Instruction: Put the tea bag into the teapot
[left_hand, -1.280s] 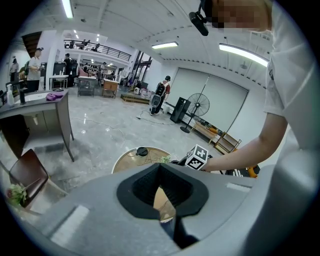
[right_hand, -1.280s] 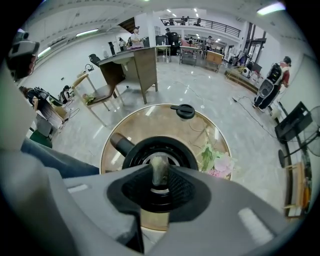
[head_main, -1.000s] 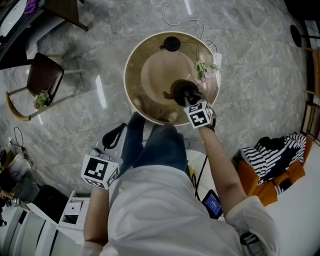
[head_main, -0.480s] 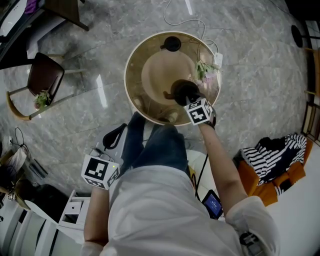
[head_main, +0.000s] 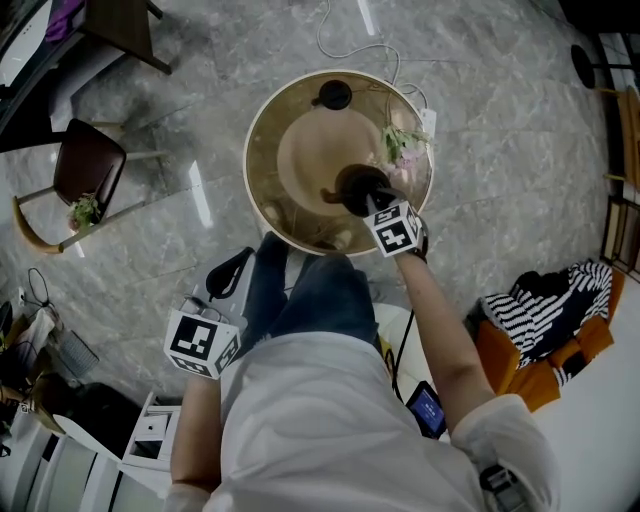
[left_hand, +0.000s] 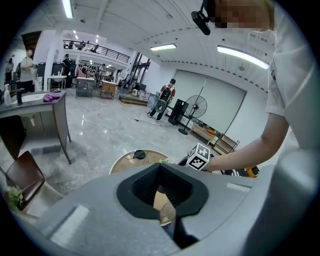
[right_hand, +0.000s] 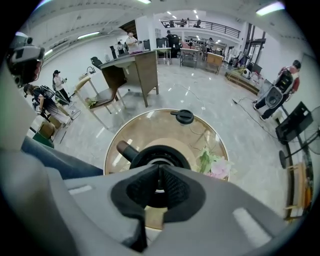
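A black teapot (head_main: 352, 186) with a stub handle (right_hand: 125, 149) stands without its lid in the middle of a round glass table (head_main: 262, 170). Its open mouth (right_hand: 150, 153) sits right under my right gripper (right_hand: 159, 175). In the head view the right gripper (head_main: 368, 197) hangs over the pot with its jaws shut. I see no tea bag between them or anywhere else. My left gripper (head_main: 232, 266) is held low by the person's left hip, off the table. In its own view the left gripper (left_hand: 159, 172) is shut and holds nothing.
The teapot's black lid (head_main: 332, 96) lies on the far side of the table. A sprig of pink flowers (head_main: 400, 145) rests at the table's right edge. A brown chair (head_main: 85, 160) stands to the left, and striped cloth on an orange seat (head_main: 545, 300) to the right.
The right gripper stays over the teapot, having edged slightly toward its middle. The head view has shifted a little. The left gripper has not moved.
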